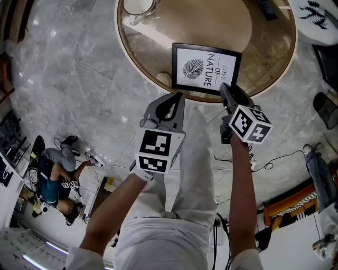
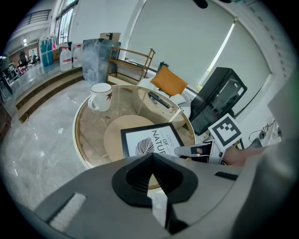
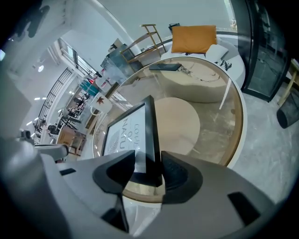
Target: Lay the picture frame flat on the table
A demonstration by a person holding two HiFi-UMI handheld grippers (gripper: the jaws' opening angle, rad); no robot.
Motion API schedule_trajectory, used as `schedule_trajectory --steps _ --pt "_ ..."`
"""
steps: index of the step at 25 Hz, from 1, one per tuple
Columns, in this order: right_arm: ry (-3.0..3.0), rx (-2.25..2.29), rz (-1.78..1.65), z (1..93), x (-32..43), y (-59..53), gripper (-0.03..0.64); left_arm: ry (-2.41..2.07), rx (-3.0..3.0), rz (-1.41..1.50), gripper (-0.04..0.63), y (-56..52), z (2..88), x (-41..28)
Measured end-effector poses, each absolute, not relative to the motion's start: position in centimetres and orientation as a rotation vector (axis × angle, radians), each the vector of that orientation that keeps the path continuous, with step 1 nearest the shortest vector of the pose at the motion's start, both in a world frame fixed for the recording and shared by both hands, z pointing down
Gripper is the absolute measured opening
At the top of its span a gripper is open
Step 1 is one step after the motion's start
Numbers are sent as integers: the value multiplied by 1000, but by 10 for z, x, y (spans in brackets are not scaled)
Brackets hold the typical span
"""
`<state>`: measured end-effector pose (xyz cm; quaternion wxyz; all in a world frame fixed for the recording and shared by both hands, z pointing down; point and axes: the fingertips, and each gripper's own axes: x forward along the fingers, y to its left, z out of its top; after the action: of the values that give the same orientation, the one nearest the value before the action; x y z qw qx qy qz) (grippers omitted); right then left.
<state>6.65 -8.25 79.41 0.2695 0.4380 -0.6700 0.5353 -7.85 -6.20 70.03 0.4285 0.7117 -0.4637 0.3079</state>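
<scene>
The black picture frame (image 1: 206, 68) with a leaf print and white mat rests face up on the round glass table (image 1: 132, 58), close to its near rim. It looks flat or nearly flat. My right gripper (image 1: 224, 88) is at the frame's near right corner. In the right gripper view the frame's edge (image 3: 150, 140) runs between the jaws of the right gripper (image 3: 147, 170), and a gap shows beside one pad, so it is open. My left gripper (image 1: 177, 97) hovers just short of the table's rim, left of the frame (image 2: 149, 142). The left gripper (image 2: 151, 163) is shut on nothing.
A white mug (image 1: 138, 6) stands at the table's far left side. A dark flat device (image 3: 163, 67) lies at the far side. An orange-cushioned chair (image 2: 168, 80) and a black cabinet (image 2: 217, 100) stand beyond the table. A person (image 1: 50, 174) sits on the marble floor.
</scene>
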Motion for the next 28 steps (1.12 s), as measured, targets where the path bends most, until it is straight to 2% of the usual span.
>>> schedule_trajectory --steps 15,28 --pt "-1788 1191 1289 774 74 -84 156 -1156 1811 778 5 -66 679 -77" --pt "-1954 1200 1123 622 63 -105 28 -1198 1878 729 5 -80 566 -86"
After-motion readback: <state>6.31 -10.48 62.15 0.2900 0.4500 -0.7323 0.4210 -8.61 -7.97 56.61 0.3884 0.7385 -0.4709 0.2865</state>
